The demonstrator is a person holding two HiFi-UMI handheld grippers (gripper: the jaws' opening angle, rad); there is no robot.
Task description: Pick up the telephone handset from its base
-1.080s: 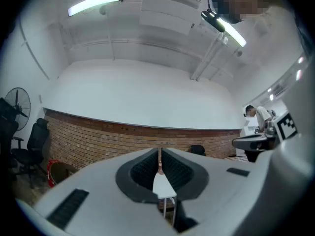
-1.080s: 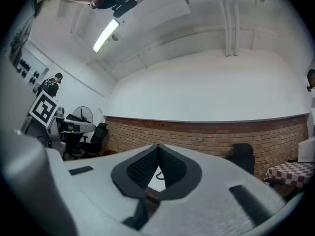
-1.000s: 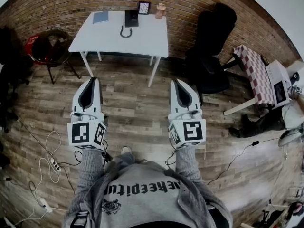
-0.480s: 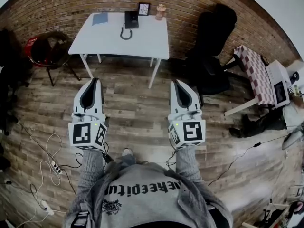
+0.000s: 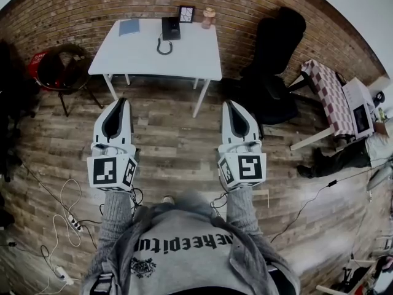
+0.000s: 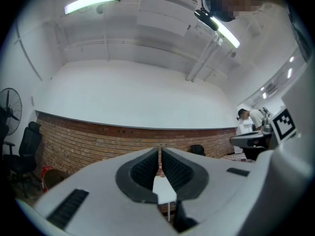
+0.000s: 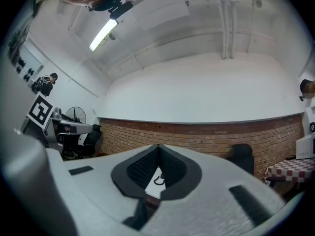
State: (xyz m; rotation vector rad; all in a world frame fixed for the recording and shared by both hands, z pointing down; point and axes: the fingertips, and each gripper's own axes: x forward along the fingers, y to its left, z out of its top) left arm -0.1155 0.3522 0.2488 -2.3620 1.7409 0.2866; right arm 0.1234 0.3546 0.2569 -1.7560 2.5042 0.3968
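The black telephone (image 5: 171, 27) stands at the back of a white table (image 5: 184, 57) against the brick wall, its handset on the base and its coiled cord (image 5: 163, 43) lying in front. Both grippers are held out over the wooden floor, well short of the table. My left gripper (image 5: 121, 102) is shut and holds nothing. My right gripper (image 5: 229, 104) is also shut and holds nothing. In the left gripper view the jaws (image 6: 160, 151) meet, with the table (image 6: 165, 191) beyond. In the right gripper view the cord (image 7: 158, 180) shows past the closed jaws (image 7: 158, 148).
A blue notebook (image 5: 129, 26), a picture frame (image 5: 186, 11) and a small jar (image 5: 207, 16) share the table. A black office chair (image 5: 276, 48) stands to its right, a dark chair (image 5: 61, 63) to its left. A checkered side table (image 5: 331, 94) is at right, with cables (image 5: 61, 214) on the floor at left.
The table and telephone have drawn slightly nearer in the head view as the person moves forward. Both grippers stay shut and level in front of the body.
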